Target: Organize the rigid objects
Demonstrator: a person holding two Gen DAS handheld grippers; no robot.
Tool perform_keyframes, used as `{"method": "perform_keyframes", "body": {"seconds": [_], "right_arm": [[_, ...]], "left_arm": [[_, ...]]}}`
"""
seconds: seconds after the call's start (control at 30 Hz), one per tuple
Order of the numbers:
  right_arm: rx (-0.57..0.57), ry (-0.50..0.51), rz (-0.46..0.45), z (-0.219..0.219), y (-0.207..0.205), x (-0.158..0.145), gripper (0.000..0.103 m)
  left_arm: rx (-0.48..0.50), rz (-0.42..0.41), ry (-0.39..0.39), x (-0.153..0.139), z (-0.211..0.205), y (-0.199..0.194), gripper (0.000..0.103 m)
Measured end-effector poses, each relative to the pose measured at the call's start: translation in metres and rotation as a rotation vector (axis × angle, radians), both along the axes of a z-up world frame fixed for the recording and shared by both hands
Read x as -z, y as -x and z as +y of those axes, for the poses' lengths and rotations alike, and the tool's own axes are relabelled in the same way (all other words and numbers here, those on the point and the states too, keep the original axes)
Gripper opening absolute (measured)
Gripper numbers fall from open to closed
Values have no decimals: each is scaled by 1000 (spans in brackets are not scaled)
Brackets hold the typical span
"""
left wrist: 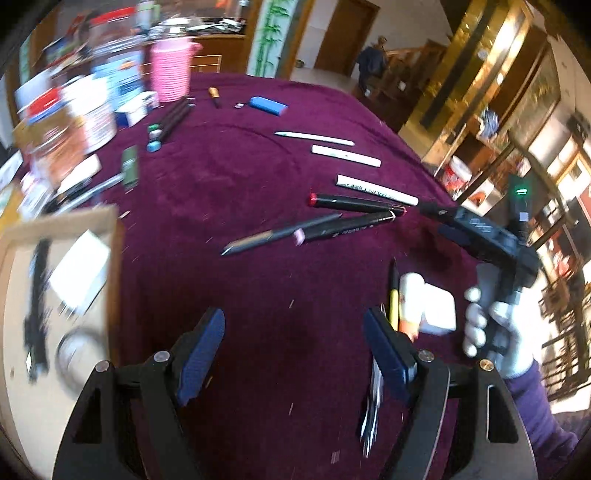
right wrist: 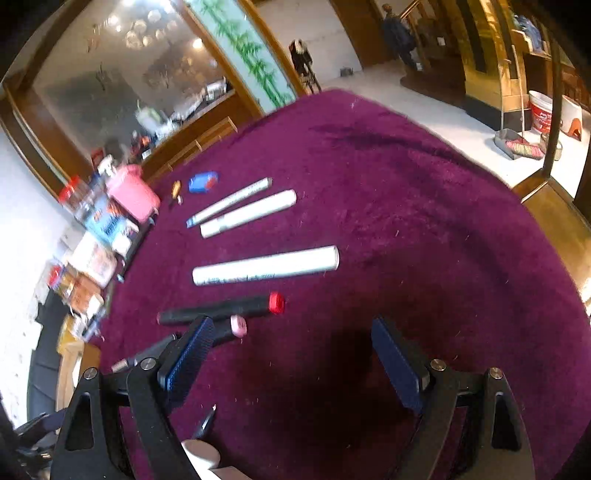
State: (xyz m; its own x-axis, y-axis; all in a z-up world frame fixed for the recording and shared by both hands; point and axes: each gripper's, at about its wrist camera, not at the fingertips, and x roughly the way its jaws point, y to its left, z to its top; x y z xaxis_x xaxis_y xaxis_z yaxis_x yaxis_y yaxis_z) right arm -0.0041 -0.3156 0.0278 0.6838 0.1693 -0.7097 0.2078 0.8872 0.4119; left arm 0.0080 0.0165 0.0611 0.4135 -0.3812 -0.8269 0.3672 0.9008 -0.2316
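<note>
Both jaws stand wide and empty: the left gripper (left wrist: 293, 354) and right gripper (right wrist: 291, 363) hover over the purple cloth (left wrist: 229, 177). Beyond lie the pens (left wrist: 352, 203), roughly side by side, seemingly being sorted; a cardboard box (left wrist: 55, 236) sits left.

Purple-clothed table (right wrist: 424, 229), wooden door (left wrist: 345, 35), bamboo-print panel (right wrist: 251, 55), pale floor (right wrist: 436, 110)

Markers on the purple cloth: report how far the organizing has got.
Done: three white markers and a red-capped black marker lie in a rough row. In hand: nothing; left gripper and right gripper are both open. Left: the pink-capped marker and grey pen lie crossed, plus items near the cardboard box.
</note>
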Motion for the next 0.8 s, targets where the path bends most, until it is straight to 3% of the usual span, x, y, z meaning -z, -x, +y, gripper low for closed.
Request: {"method": "perform_keyframes", "body": {"seconds": [0.07, 0.2, 0.3, 0.37, 0.43, 0.53, 0.7, 0.8], "right_arm": [[33, 46, -9, -4, 1, -4, 90], [38, 26, -9, -7, 0, -6, 90], [35, 18, 0, -7, -1, -6, 90], [37, 21, 5, -8, -1, -4, 90], [39, 11, 16, -9, -2, -1, 90], [27, -12, 38, -7, -7, 4, 90], [0, 5, 52, 0, -7, 7, 90], [-1, 14, 53, 1, -6, 7, 90]], "left_arm": [[17, 5, -37, 10, -26, -18, 76], [115, 9, -95, 25, -79, -52, 76], [171, -81, -211, 32, -109, -70, 76], [154, -87, -264, 39, -113, -79, 76], [153, 27, -224, 53, -108, -84, 76], [210, 33, -206, 51, -111, -65, 76], [289, 169, -22, 44, -102, -37, 75], [262, 120, -54, 39, -88, -30, 75]]}}
